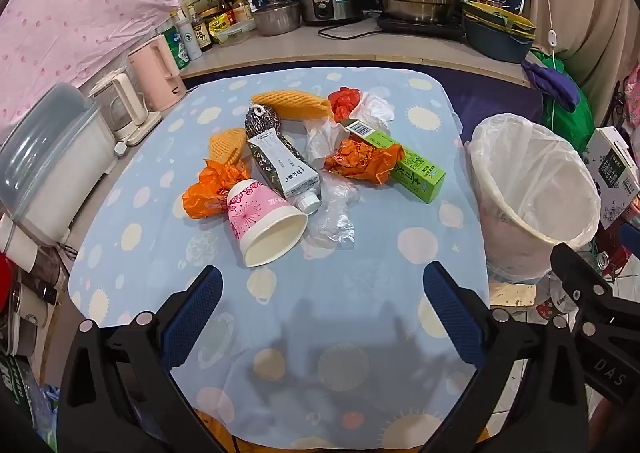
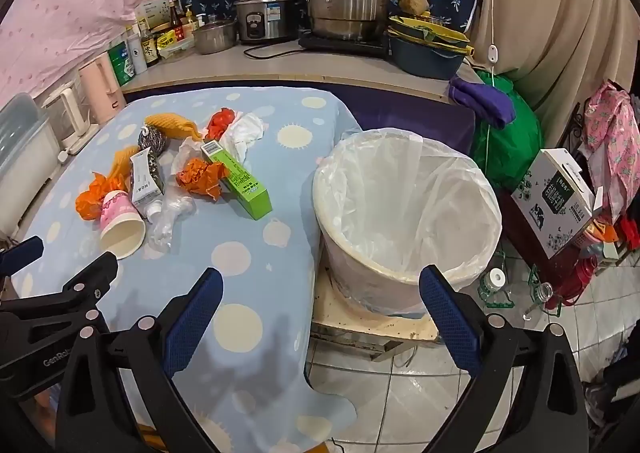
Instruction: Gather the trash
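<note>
- The left gripper (image 1: 320, 301) is held wide open with nothing between its blue pads; it is tilted down over the near part of the table (image 1: 360, 333), apparently poised for a first pick.
- The right gripper (image 2: 320, 301) is likewise spread fully and empty, aimed at the table's edge and the bin (image 2: 404, 213) just ahead of it.
- The trash is heaped ahead of the left gripper: a pink paper cup (image 1: 266, 225) lies on its side nearest the jaws, its mouth turned toward them, so it is judged the easiest first grasp.
- Behind the cup a squeezed tube (image 1: 286, 169), orange wrappers (image 1: 364, 163), a green carton (image 1: 404, 161), clear film (image 1: 336, 213) and foam netting (image 1: 292, 103) are piled touching one another.
- The bin, lined with a clear bag and seemingly empty, is set beside the table to the right of the heap, presumably so that items can be dropped in.
- The table is covered by a pale blue spotted cloth; beyond it a counter (image 1: 320, 49) crowded with pots, bottles and kettles is seen, and tiled floor lies to the right.
</note>
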The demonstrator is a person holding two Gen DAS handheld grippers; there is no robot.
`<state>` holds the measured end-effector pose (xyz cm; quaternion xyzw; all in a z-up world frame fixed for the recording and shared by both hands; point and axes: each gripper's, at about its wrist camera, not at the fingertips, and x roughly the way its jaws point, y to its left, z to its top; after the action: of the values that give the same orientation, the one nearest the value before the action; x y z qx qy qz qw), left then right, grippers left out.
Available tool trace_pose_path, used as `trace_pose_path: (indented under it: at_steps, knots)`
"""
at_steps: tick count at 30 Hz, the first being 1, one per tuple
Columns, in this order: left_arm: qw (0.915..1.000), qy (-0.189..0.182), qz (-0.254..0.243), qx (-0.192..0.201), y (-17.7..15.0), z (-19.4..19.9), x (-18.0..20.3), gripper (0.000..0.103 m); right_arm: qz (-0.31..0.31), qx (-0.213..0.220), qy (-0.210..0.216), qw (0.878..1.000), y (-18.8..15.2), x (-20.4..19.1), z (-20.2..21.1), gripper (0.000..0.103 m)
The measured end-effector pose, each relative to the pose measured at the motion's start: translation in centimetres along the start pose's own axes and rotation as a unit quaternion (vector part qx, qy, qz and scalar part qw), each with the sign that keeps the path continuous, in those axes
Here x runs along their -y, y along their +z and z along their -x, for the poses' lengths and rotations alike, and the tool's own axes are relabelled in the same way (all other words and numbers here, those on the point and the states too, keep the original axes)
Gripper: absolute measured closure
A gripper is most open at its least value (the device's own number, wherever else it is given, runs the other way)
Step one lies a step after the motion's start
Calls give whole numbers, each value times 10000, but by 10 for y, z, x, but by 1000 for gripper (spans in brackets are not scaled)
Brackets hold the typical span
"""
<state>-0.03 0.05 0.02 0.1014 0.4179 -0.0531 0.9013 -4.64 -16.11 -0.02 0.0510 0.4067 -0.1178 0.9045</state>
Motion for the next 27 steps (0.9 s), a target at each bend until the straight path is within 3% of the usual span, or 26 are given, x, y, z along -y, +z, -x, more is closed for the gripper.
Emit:
trace_pose_path:
  at_steps: [27]
  knots:
    - [10000,-34,41,-73,1,-4,-6,7,51,-3,-27,10000,8,-2,2,8]
